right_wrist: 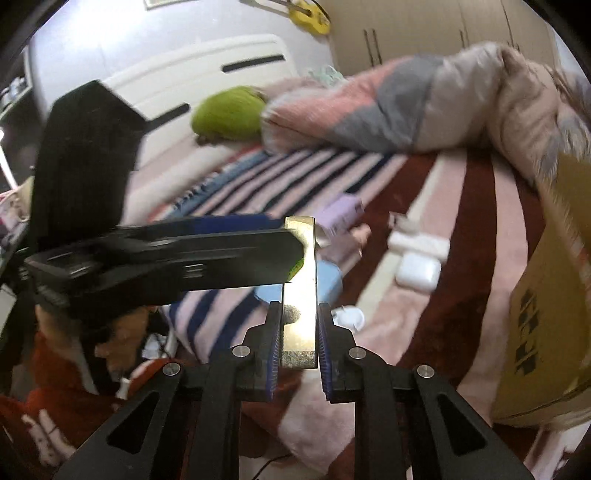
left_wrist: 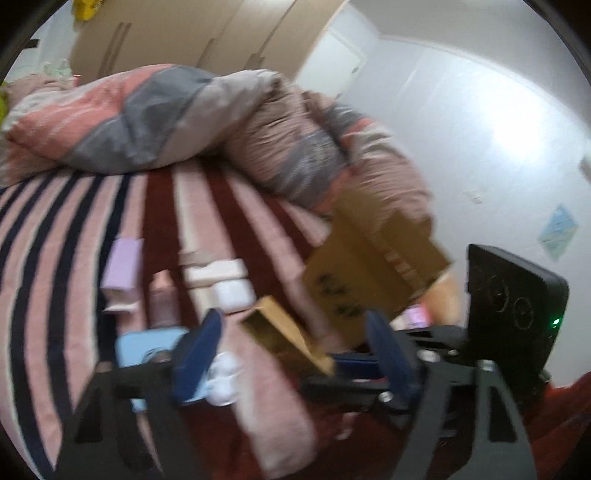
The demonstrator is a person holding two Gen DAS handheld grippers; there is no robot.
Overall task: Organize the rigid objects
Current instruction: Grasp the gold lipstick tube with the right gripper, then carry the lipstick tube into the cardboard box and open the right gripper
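My right gripper (right_wrist: 299,343) is shut on a long gold box (right_wrist: 300,295) and holds it above the striped bed. In the left wrist view the gold box (left_wrist: 284,332) sits between the wide-open fingers of my left gripper (left_wrist: 295,343), whose jaws do not touch it, with the right gripper's body (left_wrist: 513,295) behind. On the blanket lie a lilac box (right_wrist: 341,212), a pink bottle (left_wrist: 162,295), white cases (right_wrist: 419,271), a light blue round item (right_wrist: 325,282) and a small white object (right_wrist: 349,317). A cardboard box (right_wrist: 546,314) stands at the right.
A rumpled pink and grey duvet (right_wrist: 406,96) fills the far side of the bed. A green cushion (right_wrist: 229,114) lies by the white headboard (right_wrist: 207,70). Wardrobe doors (left_wrist: 184,33) stand behind. The bed edge is close below the grippers.
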